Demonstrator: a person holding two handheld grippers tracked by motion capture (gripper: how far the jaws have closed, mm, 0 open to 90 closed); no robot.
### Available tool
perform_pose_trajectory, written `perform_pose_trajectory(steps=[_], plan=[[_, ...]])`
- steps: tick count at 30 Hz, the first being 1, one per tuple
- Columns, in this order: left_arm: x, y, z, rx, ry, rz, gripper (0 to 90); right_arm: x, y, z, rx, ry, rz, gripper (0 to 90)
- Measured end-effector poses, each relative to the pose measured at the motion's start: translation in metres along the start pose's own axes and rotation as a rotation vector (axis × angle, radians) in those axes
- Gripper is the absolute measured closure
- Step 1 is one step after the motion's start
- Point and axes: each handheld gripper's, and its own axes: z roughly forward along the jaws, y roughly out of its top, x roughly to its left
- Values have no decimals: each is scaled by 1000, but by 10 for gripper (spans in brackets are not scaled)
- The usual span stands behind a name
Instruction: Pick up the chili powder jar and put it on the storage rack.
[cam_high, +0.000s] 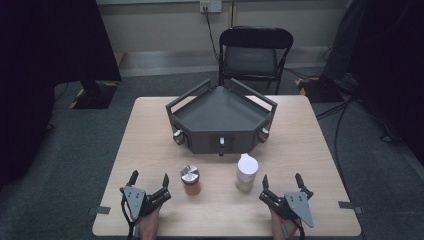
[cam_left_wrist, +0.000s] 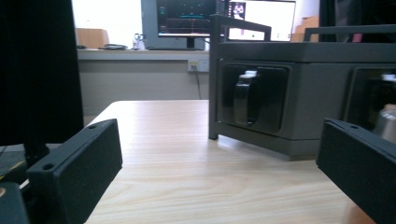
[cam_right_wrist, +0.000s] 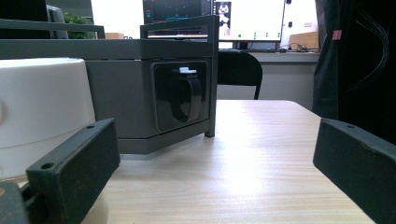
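table (cam_high: 150, 130): pale matt wood | tray (cam_high: 220, 112): grey matt plastic

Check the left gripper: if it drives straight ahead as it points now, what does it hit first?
Probably the grey tray unit. The left gripper stands open with bare table between its jaws, and the unit's front panel lies ahead. The orange jar sits to its right, likely just off the line; depth is unclear.

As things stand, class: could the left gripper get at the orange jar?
Probably yes. The left gripper stands open on the table, and the jar sits just to its right with bare wood between; the white bottle stands farther right.
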Motion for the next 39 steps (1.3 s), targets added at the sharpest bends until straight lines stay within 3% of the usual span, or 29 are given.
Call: perform_pose_trajectory(steps=[11,24,39], plan=[[-4,8,0,-36,-43,-3,0,0,0,0,0,0,0,0],[-7,15,0,-40,-119,-22,0,0,0,0,0,0,0,0],[-19,20,7,-13,-205,-9,1,0,0,0,0,0,0,0]])
